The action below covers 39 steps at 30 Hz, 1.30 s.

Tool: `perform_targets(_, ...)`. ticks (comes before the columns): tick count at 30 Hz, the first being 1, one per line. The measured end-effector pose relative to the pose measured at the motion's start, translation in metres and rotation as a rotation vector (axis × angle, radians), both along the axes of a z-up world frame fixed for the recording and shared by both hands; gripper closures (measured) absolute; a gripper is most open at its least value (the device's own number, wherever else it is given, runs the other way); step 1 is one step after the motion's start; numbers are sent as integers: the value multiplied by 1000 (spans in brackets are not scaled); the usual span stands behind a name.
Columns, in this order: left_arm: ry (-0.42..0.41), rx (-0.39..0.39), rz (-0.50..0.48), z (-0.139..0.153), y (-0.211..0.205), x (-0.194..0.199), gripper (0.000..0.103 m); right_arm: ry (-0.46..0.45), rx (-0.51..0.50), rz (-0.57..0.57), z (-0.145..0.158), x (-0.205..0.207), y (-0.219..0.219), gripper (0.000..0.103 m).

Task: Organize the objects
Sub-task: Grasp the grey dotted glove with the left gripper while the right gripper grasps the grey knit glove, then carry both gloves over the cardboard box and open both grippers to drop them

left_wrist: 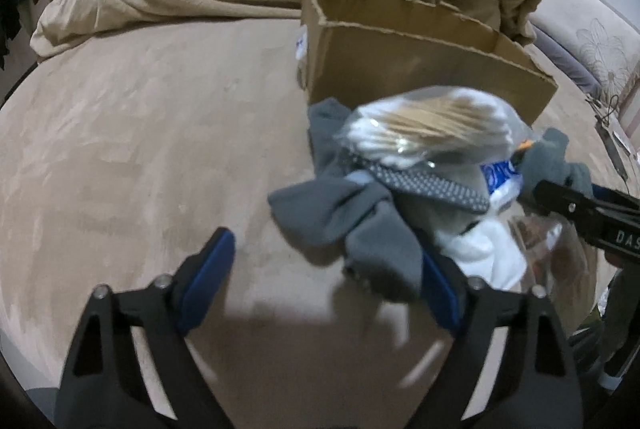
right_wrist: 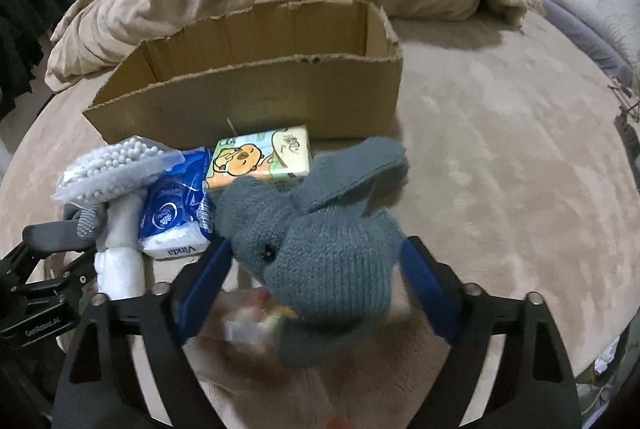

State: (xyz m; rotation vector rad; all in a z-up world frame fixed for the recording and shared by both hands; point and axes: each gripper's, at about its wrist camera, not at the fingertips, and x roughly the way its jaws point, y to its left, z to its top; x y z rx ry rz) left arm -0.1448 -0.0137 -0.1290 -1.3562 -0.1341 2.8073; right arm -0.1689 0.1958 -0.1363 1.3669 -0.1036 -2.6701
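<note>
Grey knitted toy (right_wrist: 320, 249) sits between my right hand-held gripper (right_wrist: 316, 281)'s spread fingers — grip unclear; my left hand-held gripper (left_wrist: 328, 277) gapes, sock (left_wrist: 360, 225) at one finger.

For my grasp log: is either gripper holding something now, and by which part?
The right gripper has the grey knitted toy between its blue fingers, around the body; contact cannot be confirmed. The left gripper is open, holding nothing.

The left wrist view looks low across the bed (left_wrist: 120, 149), close to the pile, with the cardboard box (left_wrist: 420, 69) behind it. The right wrist view faces the same box (right_wrist: 260, 101) from the pile's other side. Both share the cotton swab bag (left_wrist: 432, 125) (right_wrist: 108, 169).
</note>
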Motion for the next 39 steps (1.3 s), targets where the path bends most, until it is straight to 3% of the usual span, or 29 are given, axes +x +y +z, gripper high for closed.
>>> perform_targets(3,33,18,-7,5,-3,2,49,12,-11,19,1,3,-3,34)
perform_targets(4,37,19,-9,6,-4,2,51,15,-13,27,1,3,-4,41)
perform_targets(6,45,24,-22,6,-2,2,64,30,0,37,3,6,-7,46)
perform_targets(11,91,37,-36,19,-1,14,77,57,-14,45,11,11,-5,57)
perform_targets(17,170,55,-49,41,-3,33,78,125,-22,48,35,24,-3,58)
perform_targets(25,192,83,-44,59,-9,44,81,156,-54,48,53,37,1,58)
perform_targets(39,334,121,-130,145,-7,53,82,259,-62,71,113,36,5,58)
